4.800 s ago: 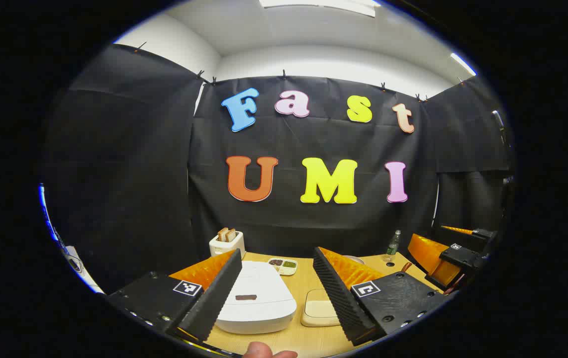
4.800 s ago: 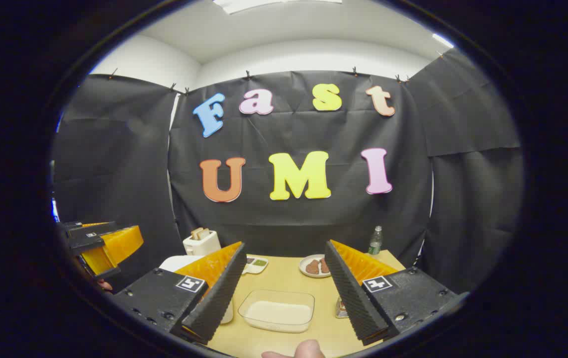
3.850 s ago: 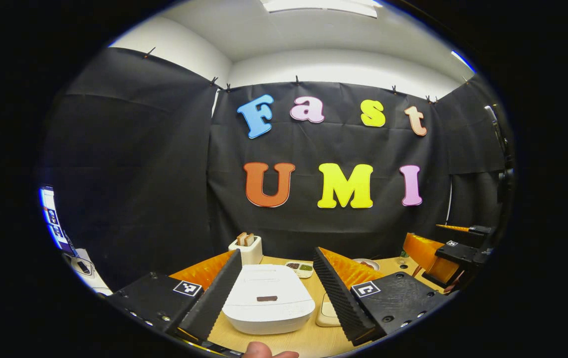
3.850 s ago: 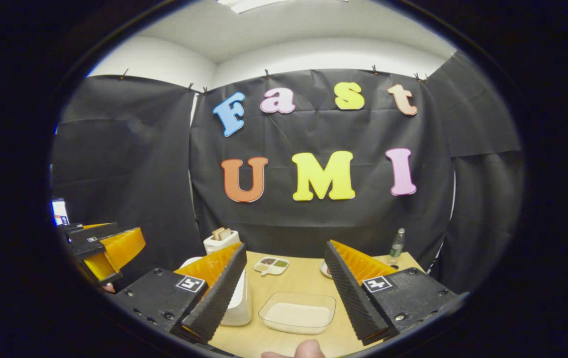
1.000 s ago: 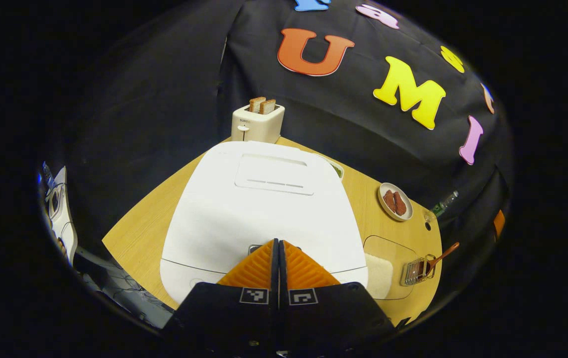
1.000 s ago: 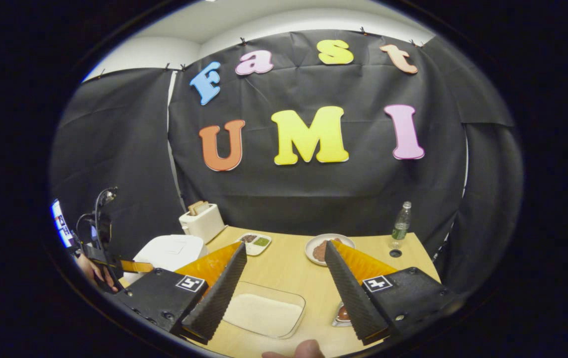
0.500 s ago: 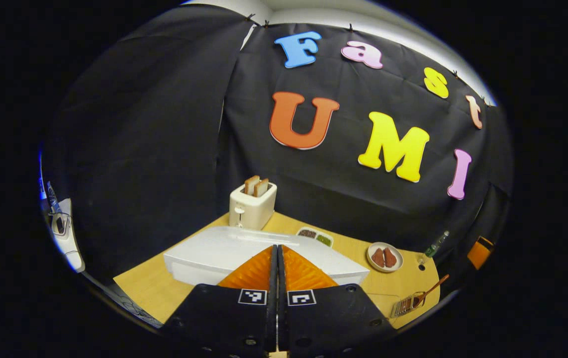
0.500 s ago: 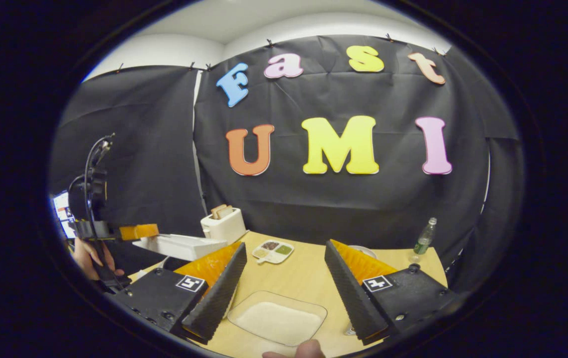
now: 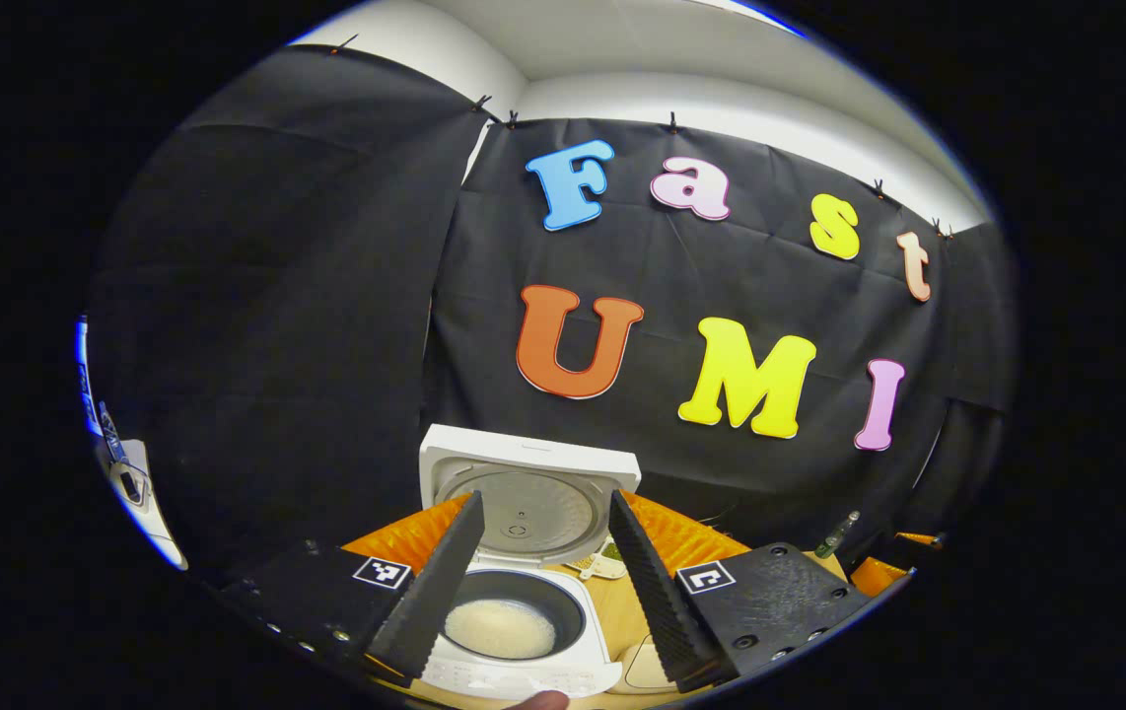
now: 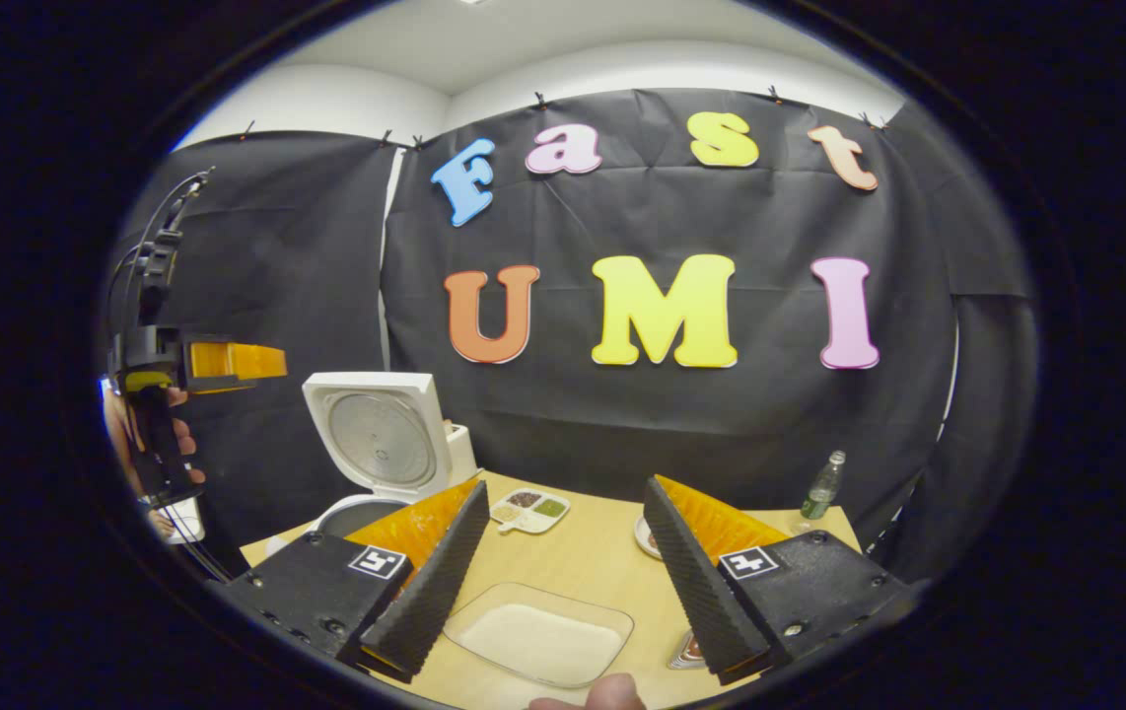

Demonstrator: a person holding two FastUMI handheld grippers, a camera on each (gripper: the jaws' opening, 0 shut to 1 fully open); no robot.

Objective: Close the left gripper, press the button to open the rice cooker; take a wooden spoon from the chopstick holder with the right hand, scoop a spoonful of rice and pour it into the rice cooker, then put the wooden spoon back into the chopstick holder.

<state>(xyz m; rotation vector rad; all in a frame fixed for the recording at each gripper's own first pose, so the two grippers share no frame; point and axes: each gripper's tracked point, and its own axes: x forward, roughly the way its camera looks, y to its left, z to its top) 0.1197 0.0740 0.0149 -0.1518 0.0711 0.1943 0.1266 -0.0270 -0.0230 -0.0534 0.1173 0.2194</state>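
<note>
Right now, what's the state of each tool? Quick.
Left tool: open, holding nothing, raised in front of the open rice cooker.
Right tool: open, holding nothing, above the clear dish of rice.

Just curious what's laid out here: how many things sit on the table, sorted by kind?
Appliances: 2, the open rice cooker and toaster
Food dishes: 3, rice container, condiment tray, plate
Bottles: 1
Holders: 1, chopstick holder
Total: 7

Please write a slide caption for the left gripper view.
Open left gripper above the rice cooker, lid raised.
</note>
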